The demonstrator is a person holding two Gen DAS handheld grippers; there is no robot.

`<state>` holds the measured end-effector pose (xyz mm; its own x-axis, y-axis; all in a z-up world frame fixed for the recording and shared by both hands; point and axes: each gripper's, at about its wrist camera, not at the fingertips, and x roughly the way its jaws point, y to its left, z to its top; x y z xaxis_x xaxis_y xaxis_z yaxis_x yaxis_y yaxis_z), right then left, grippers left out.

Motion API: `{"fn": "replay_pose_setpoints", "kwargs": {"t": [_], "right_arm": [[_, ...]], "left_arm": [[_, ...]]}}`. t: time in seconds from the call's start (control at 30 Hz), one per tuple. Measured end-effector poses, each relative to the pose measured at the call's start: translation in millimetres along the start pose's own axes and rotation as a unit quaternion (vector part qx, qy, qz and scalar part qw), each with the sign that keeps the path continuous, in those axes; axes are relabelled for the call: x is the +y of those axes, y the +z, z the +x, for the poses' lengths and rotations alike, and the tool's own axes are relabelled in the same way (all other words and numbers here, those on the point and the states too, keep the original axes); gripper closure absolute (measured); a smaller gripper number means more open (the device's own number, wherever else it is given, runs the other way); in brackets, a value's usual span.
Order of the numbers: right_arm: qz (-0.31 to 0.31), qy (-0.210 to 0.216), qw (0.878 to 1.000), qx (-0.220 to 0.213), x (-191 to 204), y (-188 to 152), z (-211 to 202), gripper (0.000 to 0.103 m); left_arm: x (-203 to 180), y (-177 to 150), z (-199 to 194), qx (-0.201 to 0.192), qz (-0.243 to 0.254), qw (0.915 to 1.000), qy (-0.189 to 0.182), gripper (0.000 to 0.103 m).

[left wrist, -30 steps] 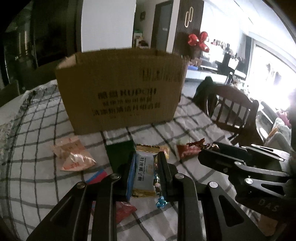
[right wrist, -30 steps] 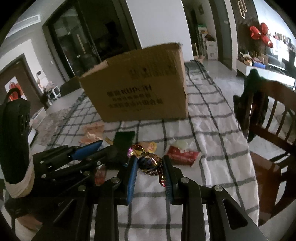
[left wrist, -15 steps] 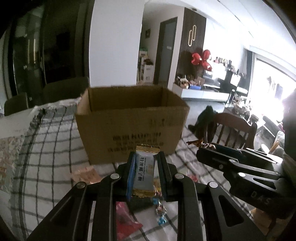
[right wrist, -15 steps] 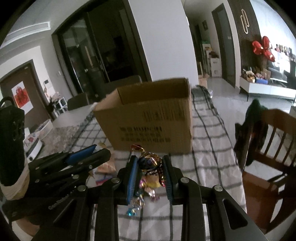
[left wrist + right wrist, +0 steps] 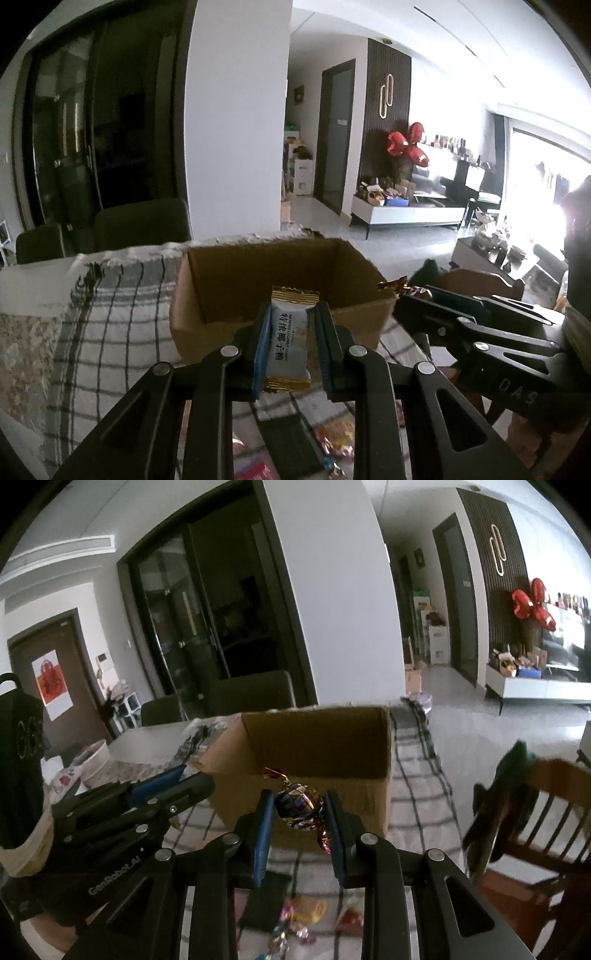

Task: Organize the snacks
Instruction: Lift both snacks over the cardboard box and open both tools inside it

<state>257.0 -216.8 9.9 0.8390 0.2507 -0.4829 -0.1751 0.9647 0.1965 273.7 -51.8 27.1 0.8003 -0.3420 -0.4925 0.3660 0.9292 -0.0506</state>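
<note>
The task is in its early part, I judge: the cardboard box (image 5: 273,291) shows no snack in the part of its inside that is visible, and several wrapped snacks (image 5: 303,914) lie on the checked tablecloth (image 5: 110,332) in front of it. The left gripper (image 5: 291,347) is closed on a flat, pillow-shaped candy bar (image 5: 290,350) with crimped gold ends. The right gripper (image 5: 299,812) is closed on a round twist-wrapped candy (image 5: 297,806) — shiny, crinkled foil. Both are held up just before the open box. The box is matte, stiff and brown — its top is open.
</note>
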Motion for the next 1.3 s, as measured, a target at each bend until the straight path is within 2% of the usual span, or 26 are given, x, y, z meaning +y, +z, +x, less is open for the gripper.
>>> {"fn": "replay_pose_setpoints", "kwargs": {"t": [0.43, 0.87, 0.9, 0.97, 1.0, 1.03, 1.1, 1.17, 1.3], "right_arm": [[-0.021, 0.003, 1.0, 0.002, -6, 36, 35, 0.075], [-0.008, -0.013, 0.999, 0.034, -22, 48, 77, 0.075], [-0.003, -0.014, 0.999, 0.035, -24, 48, 78, 0.074], [0.005, -0.019, 0.999, 0.04, -27, 50, 82, 0.07], [0.01, -0.025, 0.999, 0.044, -28, 50, 83, 0.058], [0.014, -0.03, 0.999, 0.042, -30, 49, 82, 0.053], [0.013, -0.037, 0.998, 0.038, -29, 46, 78, 0.051], [0.01, -0.041, 0.998, 0.036, -28, 44, 74, 0.051], [0.005, -0.046, 0.999, 0.027, -23, 38, 61, 0.051]], "left_arm": [[18, 40, 40, -0.001, -0.007, 0.9999, 0.015, 0.079], [30, 52, 82, 0.012, -0.009, 0.9993, 0.033, 0.079], [31, 52, 84, 0.014, -0.011, 0.9992, 0.035, 0.076], [34, 52, 86, 0.019, -0.021, 0.9989, 0.037, 0.053], [35, 52, 84, 0.018, -0.025, 0.9988, 0.038, 0.051], [36, 51, 83, 0.018, -0.025, 0.9987, 0.04, 0.051], [33, 48, 78, 0.019, -0.02, 0.9984, 0.049, 0.049], [32, 45, 71, 0.015, -0.02, 0.9985, 0.049, 0.042], [27, 39, 56, 0.015, -0.012, 0.9981, 0.06, 0.037]]}}
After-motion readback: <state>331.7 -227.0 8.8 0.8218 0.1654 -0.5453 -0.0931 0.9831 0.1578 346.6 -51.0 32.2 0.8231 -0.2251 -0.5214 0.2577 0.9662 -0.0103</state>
